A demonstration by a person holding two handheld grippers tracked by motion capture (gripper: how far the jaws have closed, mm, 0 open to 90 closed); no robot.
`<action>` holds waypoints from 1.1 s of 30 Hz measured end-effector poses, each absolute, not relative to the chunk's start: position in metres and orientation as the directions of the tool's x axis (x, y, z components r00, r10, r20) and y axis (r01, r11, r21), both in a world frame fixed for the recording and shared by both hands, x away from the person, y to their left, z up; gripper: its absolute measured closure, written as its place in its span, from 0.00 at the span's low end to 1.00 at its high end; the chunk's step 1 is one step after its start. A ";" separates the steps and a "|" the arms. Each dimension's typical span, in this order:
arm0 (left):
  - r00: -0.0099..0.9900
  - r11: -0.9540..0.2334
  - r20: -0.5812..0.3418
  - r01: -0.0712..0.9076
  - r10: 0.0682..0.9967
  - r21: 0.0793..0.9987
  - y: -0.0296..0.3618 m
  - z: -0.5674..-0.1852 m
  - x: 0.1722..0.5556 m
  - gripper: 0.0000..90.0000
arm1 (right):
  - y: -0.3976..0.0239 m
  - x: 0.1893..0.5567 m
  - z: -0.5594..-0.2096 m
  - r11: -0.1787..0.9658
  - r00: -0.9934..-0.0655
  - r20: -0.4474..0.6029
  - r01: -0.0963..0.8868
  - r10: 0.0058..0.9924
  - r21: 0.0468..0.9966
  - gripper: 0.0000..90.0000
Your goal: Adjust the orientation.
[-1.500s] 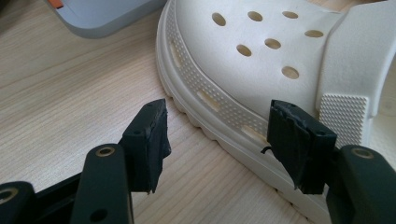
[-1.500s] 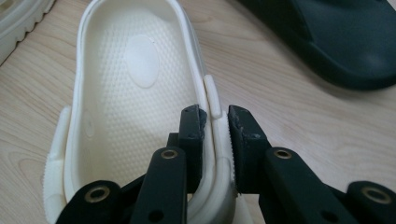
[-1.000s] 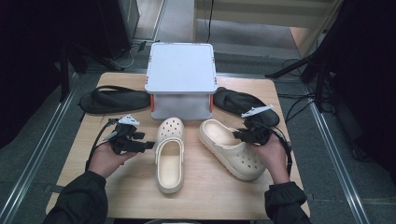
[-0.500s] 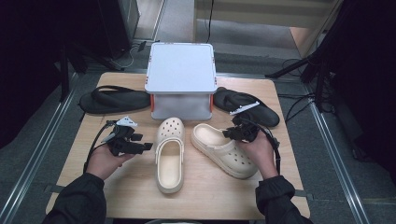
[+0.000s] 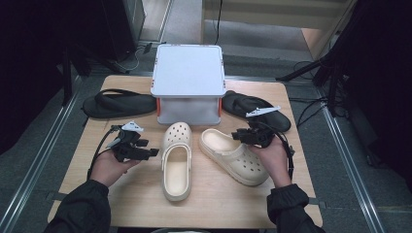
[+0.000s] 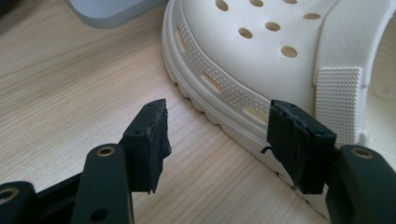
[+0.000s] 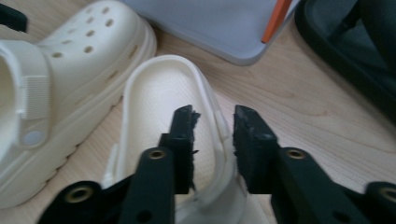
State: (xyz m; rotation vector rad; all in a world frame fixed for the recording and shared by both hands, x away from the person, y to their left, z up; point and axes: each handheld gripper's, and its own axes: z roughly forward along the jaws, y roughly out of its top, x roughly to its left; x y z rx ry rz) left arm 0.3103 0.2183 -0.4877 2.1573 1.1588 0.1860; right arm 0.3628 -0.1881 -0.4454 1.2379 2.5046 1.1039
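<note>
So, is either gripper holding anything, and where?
Nothing gripped. The right gripper, fingers just opening, straddles the right clog at its heel rim without pressing; the left gripper is open beside the other clog.

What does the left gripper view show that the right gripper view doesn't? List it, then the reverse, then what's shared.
Left gripper view: left gripper, open, beside the left clog's sole. Right gripper view: right gripper, jaws just opening, astride the right clog's heel wall; a black sandal; the box's orange clip. Both: left clog, box, table.
</note>
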 end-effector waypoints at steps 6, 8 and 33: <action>0.593 -0.374 -0.182 0.686 0.784 0.624 0.220 -0.487 0.310 0.43 | -0.195 0.338 -0.439 0.360 -0.653 0.206 0.622 0.729 0.696 0.98; 0.590 -0.371 -0.182 0.687 0.786 0.625 0.221 -0.487 0.310 0.43 | -0.197 0.330 -0.440 0.359 -0.656 0.207 0.618 0.726 0.699 1.00; 0.597 -0.368 -0.189 0.681 0.780 0.634 0.217 -0.484 0.323 0.44 | -0.218 0.255 -0.472 0.334 -0.625 0.183 0.615 0.759 0.714 1.00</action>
